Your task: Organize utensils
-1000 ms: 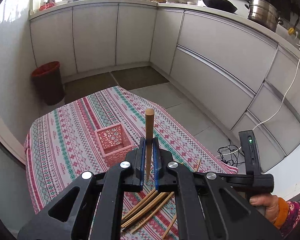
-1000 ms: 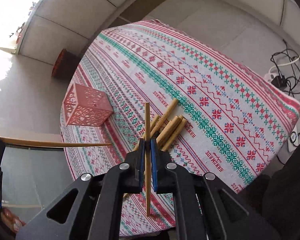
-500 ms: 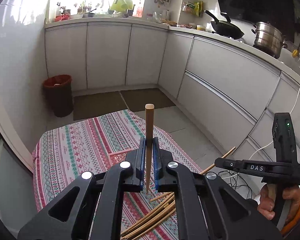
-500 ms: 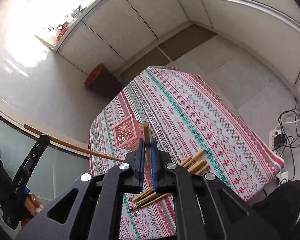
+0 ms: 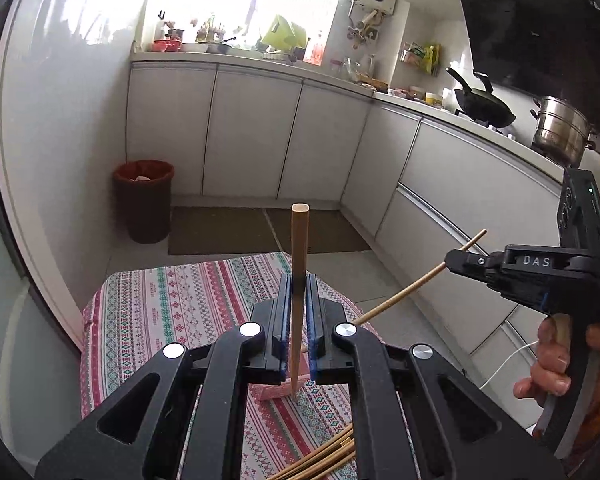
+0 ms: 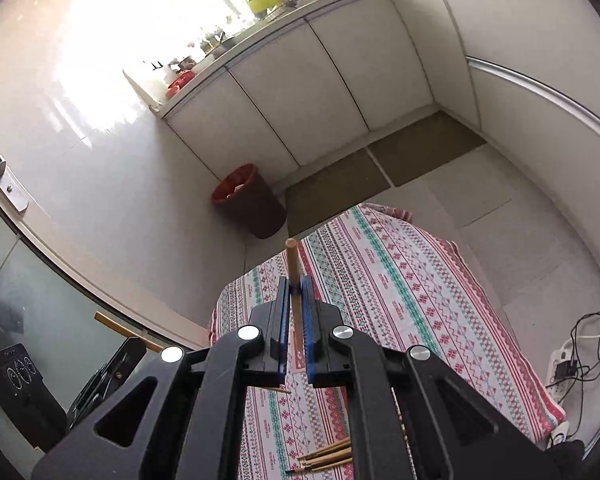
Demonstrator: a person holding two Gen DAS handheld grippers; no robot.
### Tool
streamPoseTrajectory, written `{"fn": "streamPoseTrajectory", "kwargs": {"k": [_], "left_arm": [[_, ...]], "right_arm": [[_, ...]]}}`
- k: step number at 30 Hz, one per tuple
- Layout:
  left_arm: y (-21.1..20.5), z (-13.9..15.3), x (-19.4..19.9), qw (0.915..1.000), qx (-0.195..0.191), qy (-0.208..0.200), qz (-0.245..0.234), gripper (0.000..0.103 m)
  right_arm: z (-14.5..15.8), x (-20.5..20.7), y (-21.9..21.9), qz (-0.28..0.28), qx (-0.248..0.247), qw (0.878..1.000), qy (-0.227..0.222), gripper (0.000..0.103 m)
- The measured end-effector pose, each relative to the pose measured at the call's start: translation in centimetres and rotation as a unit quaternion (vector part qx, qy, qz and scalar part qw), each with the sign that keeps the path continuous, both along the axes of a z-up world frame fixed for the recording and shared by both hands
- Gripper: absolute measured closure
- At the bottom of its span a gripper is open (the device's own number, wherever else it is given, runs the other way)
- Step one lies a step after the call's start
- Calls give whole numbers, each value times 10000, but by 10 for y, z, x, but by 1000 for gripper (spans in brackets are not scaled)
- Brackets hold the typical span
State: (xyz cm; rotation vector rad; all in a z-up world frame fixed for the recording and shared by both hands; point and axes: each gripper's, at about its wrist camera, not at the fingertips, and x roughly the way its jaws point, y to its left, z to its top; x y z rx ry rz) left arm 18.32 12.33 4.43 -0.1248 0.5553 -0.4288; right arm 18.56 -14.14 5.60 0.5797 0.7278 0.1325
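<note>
I hold one wooden chopstick [image 5: 299, 264] in my left gripper [image 5: 298, 300]. The jaws pinch it tight, and it stands up in the middle of the frame. My right gripper [image 6: 295, 304] pinches another chopstick [image 6: 292, 268] the same way. More loose chopsticks [image 5: 324, 458] lie at the bottom of the frame on the striped tablecloth [image 5: 172, 304]. A bit of the pink basket [image 5: 274, 392] peeks out under my left jaws. A red bin [image 5: 144, 200] stands by the wall at the left.
</note>
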Motion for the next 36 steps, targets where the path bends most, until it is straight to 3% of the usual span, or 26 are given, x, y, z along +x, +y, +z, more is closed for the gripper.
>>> {"fn": "streamPoseTrajectory", "kwargs": {"k": [4,7,11,16,18,20,21,24,29,34,36], "left_arm": [[2,-3,11,9998,-91,-37,175,97],[1,-6,20,9995,-114,-28,301,97],[-6,-11,31,9992,-110,-5,390,97],[-16,-16,43,9989,-133,29,445,97],[-21,-21,48,9986,-113,59,507,96],[-26,-29,54,9985,-65,145,518,96],[-27,-33,57,9985,-44,175,524,96],[-29,-45,62,9980,28,346,529,81],[-20,-44,57,9973,0,346,641,79],[-20,-43,49,9966,149,384,711,71],[-20,-43,43,9966,215,379,701,66]], "right_arm": [[-19,34,27,359,-355,9987,-62,95],[-41,42,35,577,-349,9977,86,91],[-50,35,33,524,-348,9980,87,70],[-58,21,23,438,-575,9974,76,69],[-62,16,18,392,-603,9973,116,65],[-69,15,11,314,-565,9978,169,53],[-72,14,9,302,-564,9977,204,53],[-82,13,5,277,-578,9974,325,53],[-92,11,3,213,-615,9969,432,53],[-91,4,4,142,-680,9968,385,52],[-89,0,4,95,-712,9968,359,47]]}}
